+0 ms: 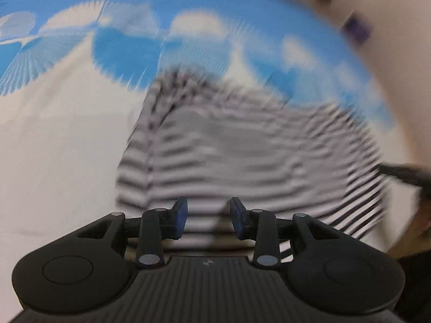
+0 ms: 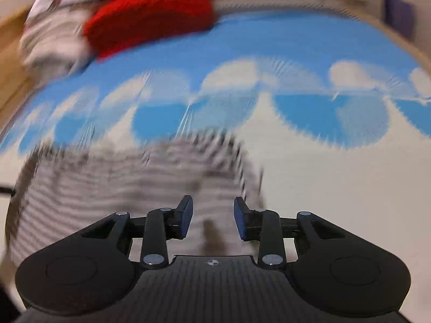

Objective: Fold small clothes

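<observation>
A small black-and-white striped garment (image 1: 242, 156) lies flat on a blue-and-white patterned sheet (image 1: 54, 134). Both views are motion-blurred. My left gripper (image 1: 208, 218) is open and empty, just above the garment's near edge, toward its left side. The garment also shows in the right wrist view (image 2: 121, 177), left of centre. My right gripper (image 2: 212, 219) is open and empty, above the garment's right part near its right edge.
A red cloth item (image 2: 148, 16) and a pile of pale clothes (image 2: 51, 43) lie at the far left of the sheet (image 2: 336, 188). A wall (image 1: 390, 40) with a dark purple patch (image 1: 358, 29) runs along the right side. A dark object (image 1: 404, 172) shows at the right edge.
</observation>
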Tool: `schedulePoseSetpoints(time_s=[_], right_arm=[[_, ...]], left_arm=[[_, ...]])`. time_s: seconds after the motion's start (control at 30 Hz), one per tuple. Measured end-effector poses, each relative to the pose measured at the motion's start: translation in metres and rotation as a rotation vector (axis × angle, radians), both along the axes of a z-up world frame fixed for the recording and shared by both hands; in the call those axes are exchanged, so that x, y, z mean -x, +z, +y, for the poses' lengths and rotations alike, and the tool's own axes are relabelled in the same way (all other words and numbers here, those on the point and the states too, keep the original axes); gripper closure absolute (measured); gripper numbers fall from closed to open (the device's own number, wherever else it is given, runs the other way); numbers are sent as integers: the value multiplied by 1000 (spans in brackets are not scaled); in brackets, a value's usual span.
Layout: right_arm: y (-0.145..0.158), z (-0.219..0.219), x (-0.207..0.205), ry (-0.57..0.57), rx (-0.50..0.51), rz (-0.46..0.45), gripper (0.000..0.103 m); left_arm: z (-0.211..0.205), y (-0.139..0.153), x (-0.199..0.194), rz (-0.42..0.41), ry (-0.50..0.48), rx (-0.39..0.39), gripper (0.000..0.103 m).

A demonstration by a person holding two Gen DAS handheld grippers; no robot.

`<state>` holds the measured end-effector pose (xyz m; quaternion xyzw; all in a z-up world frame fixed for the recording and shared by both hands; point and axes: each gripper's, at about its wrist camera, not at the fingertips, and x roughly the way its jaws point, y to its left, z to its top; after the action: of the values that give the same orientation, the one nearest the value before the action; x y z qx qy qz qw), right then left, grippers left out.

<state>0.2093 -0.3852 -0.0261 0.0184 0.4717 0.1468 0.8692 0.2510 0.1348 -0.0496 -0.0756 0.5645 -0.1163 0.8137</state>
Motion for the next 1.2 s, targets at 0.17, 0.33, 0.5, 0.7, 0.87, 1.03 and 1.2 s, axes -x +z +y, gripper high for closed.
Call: schedulePoseSetpoints(time_s=[0.17, 0.33, 0.5, 0.7, 0.87, 1.03, 1.2], right_arm=[[-16, -3, 23, 33, 140, 51, 68], [-30, -14, 36, -24, 143, 119, 68], [-13, -8, 49, -62, 195, 33, 68], [56, -24, 97, -232, 8, -241, 67], [64, -16, 122, -265, -93, -281, 66], [51, 11, 133, -237, -62, -273, 67], [51, 46, 142, -152, -20, -298, 91]], left_arm=[[18, 3, 16, 17, 83, -5, 65], [18, -8, 45, 119, 8, -55, 67], [23, 4, 58, 57, 33, -134, 67], [36, 88, 111, -289, 124, -14, 64], [59, 121, 162, -470, 293, 107, 56], [78, 131, 175, -533, 454, 110, 56], [102, 133, 168, -465, 505, 150, 56]])
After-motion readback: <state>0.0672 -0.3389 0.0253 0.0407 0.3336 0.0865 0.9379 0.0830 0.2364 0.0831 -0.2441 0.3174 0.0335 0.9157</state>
